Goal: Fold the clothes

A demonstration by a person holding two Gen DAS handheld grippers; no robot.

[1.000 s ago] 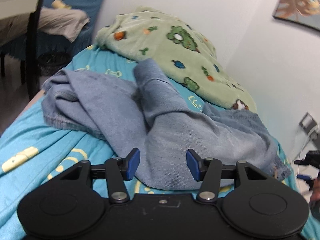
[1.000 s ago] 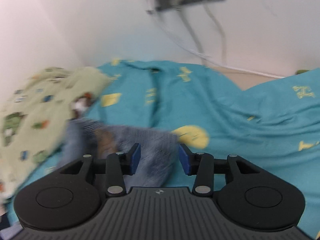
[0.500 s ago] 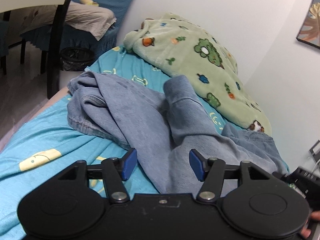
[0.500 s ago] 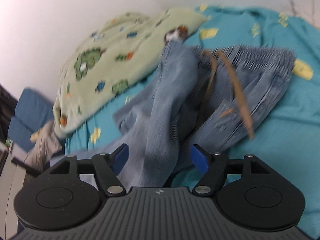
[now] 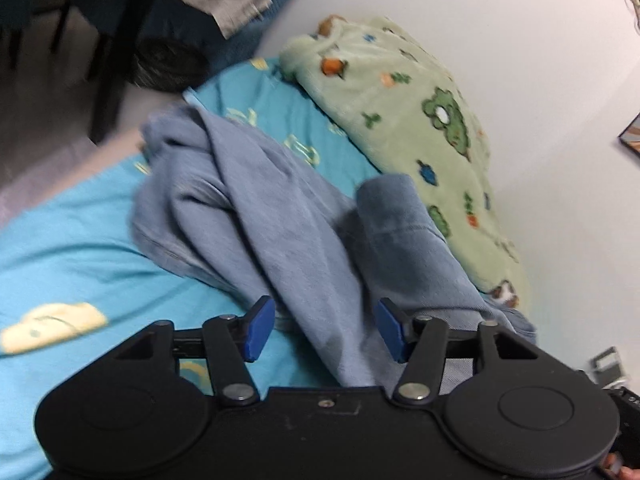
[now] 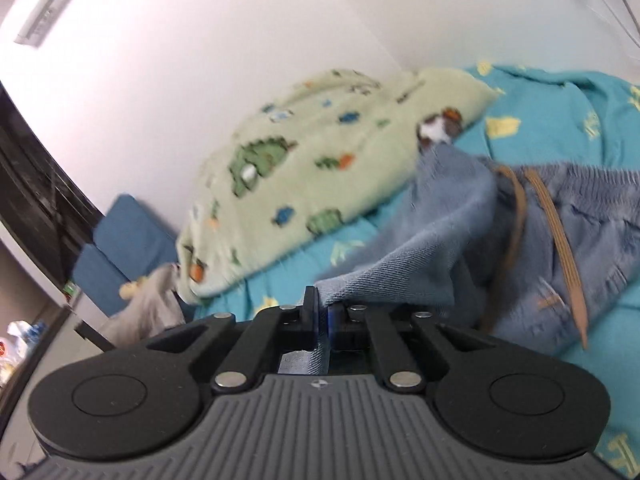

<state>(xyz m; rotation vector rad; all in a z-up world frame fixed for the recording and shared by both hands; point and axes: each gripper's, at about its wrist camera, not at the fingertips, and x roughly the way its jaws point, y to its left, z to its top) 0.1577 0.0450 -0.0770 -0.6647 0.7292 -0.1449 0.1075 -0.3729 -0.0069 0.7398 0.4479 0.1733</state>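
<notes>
Denim trousers point(image 5: 256, 216) lie crumpled on the teal bedsheet point(image 5: 72, 248), long axis running away from the left gripper point(image 5: 324, 328) toward the far bed edge. Left gripper's jaws gape, cloth between them unpinched. Right gripper point(image 6: 322, 312) nearer: just clamped on a denim edge by the waistband.

Both views were evenly and fairly brightly lit, with soft light and only faint shadows in the folds of the jeans point(image 5: 280, 224). The white wall point(image 6: 200, 60) glared, washed out. Motion blur smeared the blanket point(image 6: 304, 168) and bedsheet point(image 5: 80, 256). Fisheye distortion bent the edges; the corners went dark.
</notes>
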